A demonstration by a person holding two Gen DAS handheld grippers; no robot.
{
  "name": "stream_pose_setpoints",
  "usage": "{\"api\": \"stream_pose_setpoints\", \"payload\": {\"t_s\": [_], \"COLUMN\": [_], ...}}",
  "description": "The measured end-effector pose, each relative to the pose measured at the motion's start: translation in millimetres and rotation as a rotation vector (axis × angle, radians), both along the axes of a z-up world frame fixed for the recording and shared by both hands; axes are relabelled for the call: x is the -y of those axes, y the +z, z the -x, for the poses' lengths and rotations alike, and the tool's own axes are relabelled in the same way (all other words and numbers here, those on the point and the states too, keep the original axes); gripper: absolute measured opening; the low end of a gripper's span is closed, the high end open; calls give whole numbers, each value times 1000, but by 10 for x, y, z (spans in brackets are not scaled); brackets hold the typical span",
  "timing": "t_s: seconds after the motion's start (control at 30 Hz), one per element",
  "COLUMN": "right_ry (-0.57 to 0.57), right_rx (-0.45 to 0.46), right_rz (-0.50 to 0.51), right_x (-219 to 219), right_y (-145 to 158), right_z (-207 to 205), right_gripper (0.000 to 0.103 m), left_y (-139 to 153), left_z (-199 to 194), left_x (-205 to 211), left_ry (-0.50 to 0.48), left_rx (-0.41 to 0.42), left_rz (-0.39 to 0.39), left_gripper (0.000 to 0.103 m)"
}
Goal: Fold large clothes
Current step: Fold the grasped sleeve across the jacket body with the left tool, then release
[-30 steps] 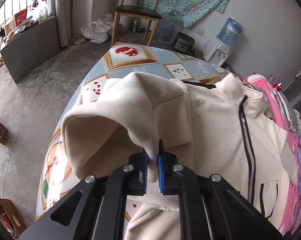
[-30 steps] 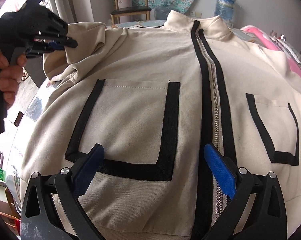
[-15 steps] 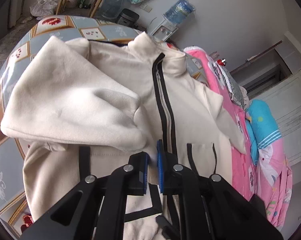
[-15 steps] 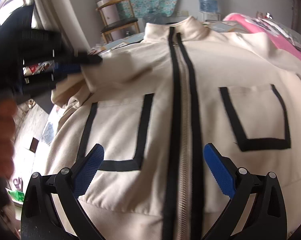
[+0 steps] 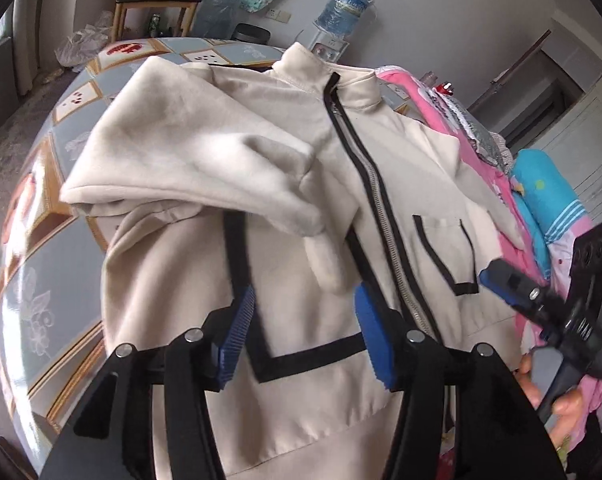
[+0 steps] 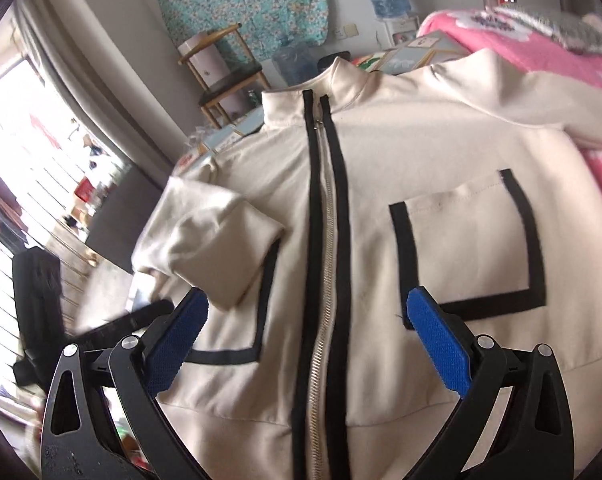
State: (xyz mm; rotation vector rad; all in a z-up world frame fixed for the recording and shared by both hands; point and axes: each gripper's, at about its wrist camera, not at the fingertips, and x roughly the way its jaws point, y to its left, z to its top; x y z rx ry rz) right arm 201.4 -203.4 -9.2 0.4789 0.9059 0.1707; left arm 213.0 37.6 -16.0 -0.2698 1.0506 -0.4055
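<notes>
Lived-in home bedroom, pink bedding (image 6: 541, 40), wooden chair (image 5: 157, 4), water dispenser (image 5: 343, 4), floral wall cloth (image 6: 253, 4)

Both wrist cameras look steeply down and forward along their own fingers, close above the cream zip jacket (image 5: 285, 160) (image 6: 441, 152) (each shows the zip and collar toward twelve o'clock), the left view from farther left.

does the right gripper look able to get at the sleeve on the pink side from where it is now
Probably yes: the right gripper is open and empty above the jacket, and that sleeve lies flat and uncovered, with nothing in between.
</notes>
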Motion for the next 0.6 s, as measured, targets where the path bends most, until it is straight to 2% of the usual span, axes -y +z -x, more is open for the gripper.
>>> {"api": "stream_pose_setpoints", "payload": {"t_s": [0.13, 0.2, 0.27, 0.37, 0.6], "right_ry": [49, 81, 120, 147, 87], "right_rx": [-44, -72, -111, -168, -285], "right_rz": [-149, -223, -308, -371, -476], "right_x": [-47, -132, -242, -364, -399], "right_y": [15, -8, -75, -153, -492], "right_z": [-183, -272, -400, -537, -820], "right_gripper": [97, 96, 95, 91, 79], "left_y": [-191, -281, -323, -325, -324], "left_z": [43, 30, 11, -14, -16], "left_x": [-134, -181, -214, -204, -200], "left_ry": [54, 72, 81, 84, 77], "left_rx": [11, 9, 21, 48, 70], "left_rz": [-174, -225, -240, -282, -334], "left_gripper": [52, 52, 48, 42, 33]}}
